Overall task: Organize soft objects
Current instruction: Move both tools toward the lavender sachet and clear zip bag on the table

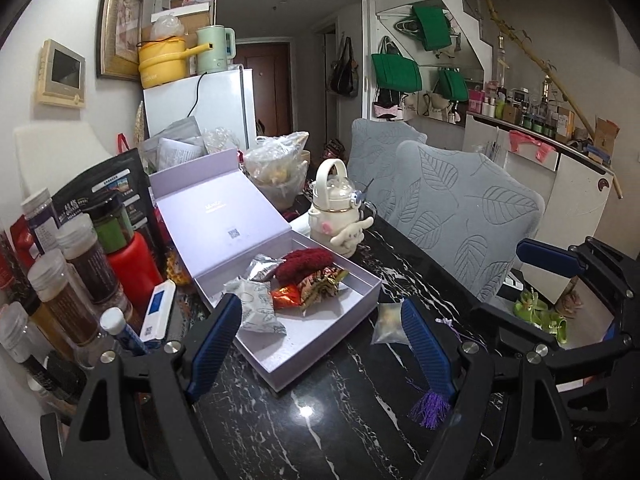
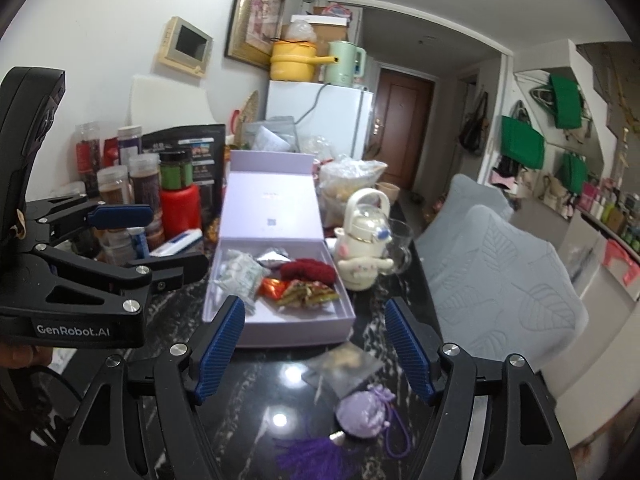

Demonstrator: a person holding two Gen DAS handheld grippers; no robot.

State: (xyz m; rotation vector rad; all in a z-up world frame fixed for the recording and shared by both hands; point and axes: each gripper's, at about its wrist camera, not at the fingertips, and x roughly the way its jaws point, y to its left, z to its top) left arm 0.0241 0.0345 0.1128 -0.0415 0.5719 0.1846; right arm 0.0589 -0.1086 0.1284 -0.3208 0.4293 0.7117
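An open lilac box [image 1: 352, 312] [image 2: 280, 328] lies on the black marble table. It holds a red fuzzy item [image 1: 306, 264] [image 2: 307, 270], a white packet [image 1: 256, 308] [image 2: 238, 280], a silver packet [image 1: 260, 268], an orange wrapper [image 1: 286, 296] and a patterned pouch [image 1: 320, 282] [image 2: 308, 294]. A clear sachet [image 1: 390, 322] [image 2: 344, 366] and a purple sachet [image 2: 362, 412] with a tassel [image 1: 430, 404] [image 2: 316, 458] lie on the table in front of the box. My left gripper [image 1: 320, 344] is open and empty over the box's near corner. My right gripper [image 2: 316, 356] is open and empty above the two sachets.
Jars, a red bottle [image 1: 132, 268] and a black bag [image 1: 108, 184] crowd the table's left side. A white kettle-shaped bottle with a plush [image 1: 334, 208] [image 2: 366, 240] stands behind the box. Grey-covered chairs [image 1: 464, 216] line the right edge.
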